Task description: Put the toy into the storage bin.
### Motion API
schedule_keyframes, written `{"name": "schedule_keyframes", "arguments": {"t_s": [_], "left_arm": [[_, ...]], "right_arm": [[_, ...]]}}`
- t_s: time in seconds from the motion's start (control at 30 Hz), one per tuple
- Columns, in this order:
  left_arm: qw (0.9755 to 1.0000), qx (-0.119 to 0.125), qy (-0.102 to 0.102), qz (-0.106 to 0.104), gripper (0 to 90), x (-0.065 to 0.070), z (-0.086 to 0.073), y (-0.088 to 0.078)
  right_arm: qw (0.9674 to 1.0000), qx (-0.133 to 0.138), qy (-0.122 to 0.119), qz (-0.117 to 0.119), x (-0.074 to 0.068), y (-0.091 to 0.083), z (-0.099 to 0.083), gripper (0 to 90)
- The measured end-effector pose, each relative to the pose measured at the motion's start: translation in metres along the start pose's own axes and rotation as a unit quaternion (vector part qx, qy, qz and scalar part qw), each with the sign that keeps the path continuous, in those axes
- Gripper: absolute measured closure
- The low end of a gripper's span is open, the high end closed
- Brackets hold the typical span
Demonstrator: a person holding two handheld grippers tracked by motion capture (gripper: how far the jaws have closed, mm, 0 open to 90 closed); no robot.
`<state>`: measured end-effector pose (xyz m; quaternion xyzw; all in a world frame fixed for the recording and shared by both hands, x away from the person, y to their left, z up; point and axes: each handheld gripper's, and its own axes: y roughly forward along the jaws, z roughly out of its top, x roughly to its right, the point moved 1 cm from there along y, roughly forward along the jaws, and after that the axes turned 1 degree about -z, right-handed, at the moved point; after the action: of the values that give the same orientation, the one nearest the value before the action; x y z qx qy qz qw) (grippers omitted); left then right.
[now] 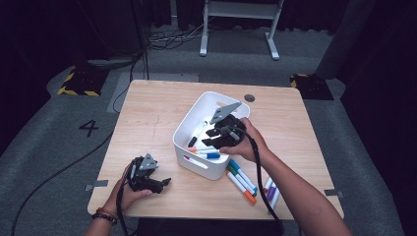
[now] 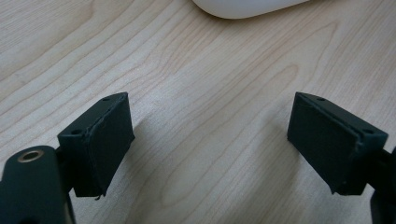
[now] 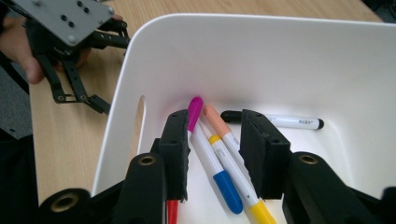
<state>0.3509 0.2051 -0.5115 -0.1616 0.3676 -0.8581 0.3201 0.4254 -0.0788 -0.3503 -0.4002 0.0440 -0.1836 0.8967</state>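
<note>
A white bin (image 1: 194,162) stands mid-table with several markers (image 1: 206,152) in it. My right gripper (image 1: 209,137) reaches down into the bin. In the right gripper view its jaws (image 3: 215,135) stand a little apart. A marker with a magenta cap and blue end (image 3: 208,158) and one with an orange cap and yellow end (image 3: 233,163) lie on the bin floor between them, ungripped. A white marker with black ends (image 3: 289,122) lies further in. My left gripper (image 1: 164,183) rests open on the table at the front left, with bare wood between its pads (image 2: 210,135).
Several loose markers (image 1: 242,181) lie on the table just right of the bin's front corner, with two purple ones (image 1: 270,189) beyond. The bin's rounded edge (image 2: 243,7) lies ahead of the left gripper. The wooden table (image 1: 147,113) has free room at left and back.
</note>
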Motion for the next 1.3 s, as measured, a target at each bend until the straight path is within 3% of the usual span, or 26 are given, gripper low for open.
{"name": "schedule_keyframes", "arguments": {"t_s": [0.3, 0.63, 0.8, 1.0, 1.13, 1.2, 1.27, 1.3], "left_arm": [[1.0, 0.0, 0.0, 0.0, 14.4, 0.0, 0.0, 0.0], [1.0, 0.0, 0.0, 0.0, 14.4, 0.0, 0.0, 0.0], [1.0, 0.0, 0.0, 0.0, 14.4, 0.0, 0.0, 0.0], [1.0, 0.0, 0.0, 0.0, 14.4, 0.0, 0.0, 0.0], [1.0, 0.0, 0.0, 0.0, 14.4, 0.0, 0.0, 0.0], [1.0, 0.0, 0.0, 0.0, 14.4, 0.0, 0.0, 0.0], [1.0, 0.0, 0.0, 0.0, 14.4, 0.0, 0.0, 0.0], [1.0, 0.0, -0.001, -0.002, 14.4, 0.0, 0.0, 0.0]], "right_arm": [[0.9976, 0.063, 0.007, -0.029, 0.0, -0.048, -0.025, 61.5], [0.9946, 0.087, 0.027, -0.048, -0.006, -0.074, -0.07, 61.0], [0.9954, 0.06, 0.036, -0.066, -0.011, -0.063, -0.103, 61.3], [0.9959, 0.027, 0.069, -0.052, -0.006, -0.033, -0.139, 61.3], [0.9956, -0.001, 0.081, -0.047, -0.005, -0.012, -0.153, 61.2], [0.9959, -0.014, 0.074, -0.05, -0.003, -0.002, -0.159, 61.1], [0.9951, -0.014, 0.087, -0.045, -0.003, 0.005, -0.161, 61.1], [0.9955, -0.019, 0.081, -0.045, -0.001, 0.007, -0.163, 61.1]]}}
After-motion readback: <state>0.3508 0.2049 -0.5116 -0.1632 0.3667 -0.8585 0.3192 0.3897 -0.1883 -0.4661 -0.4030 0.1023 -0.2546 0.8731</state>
